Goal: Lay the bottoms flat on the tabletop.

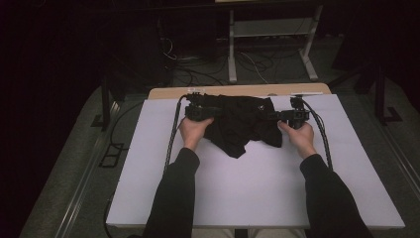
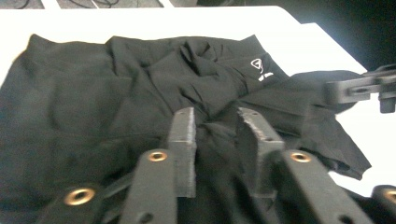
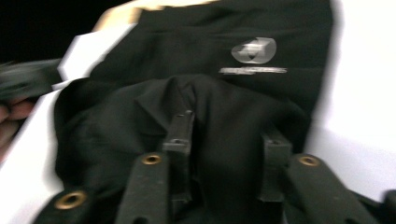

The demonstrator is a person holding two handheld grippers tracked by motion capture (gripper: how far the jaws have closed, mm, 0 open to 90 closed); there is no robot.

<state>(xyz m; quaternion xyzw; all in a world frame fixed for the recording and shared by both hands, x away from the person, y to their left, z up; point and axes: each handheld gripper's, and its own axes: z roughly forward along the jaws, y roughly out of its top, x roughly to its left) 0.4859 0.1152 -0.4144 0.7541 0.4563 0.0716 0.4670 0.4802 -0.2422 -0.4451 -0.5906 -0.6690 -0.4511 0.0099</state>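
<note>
Black shorts (image 1: 241,124) bunched on worktop (image 1: 257,188), partly folded. Left gripper (image 2: 217,128) and right gripper (image 3: 229,130) fingers spread, cloth between, unpinched. Flattening, final fold left.

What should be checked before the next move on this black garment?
1. Black garment fully on the white board: ok, it lies crumpled near the far edge, nothing hanging off.
2. Left gripper free of the fabric: cannot tell; the jaws stand apart, with folds bunched between the fingers.
3. Right gripper released: ok, the jaws stand apart over the cloth; the picture is blurred.
4. Garment flat: not ok, creased, with one flap trailing toward the person.
5. Printed logo face up: ok.
6. Cables off the garment: ok, they run along the sides.
</note>
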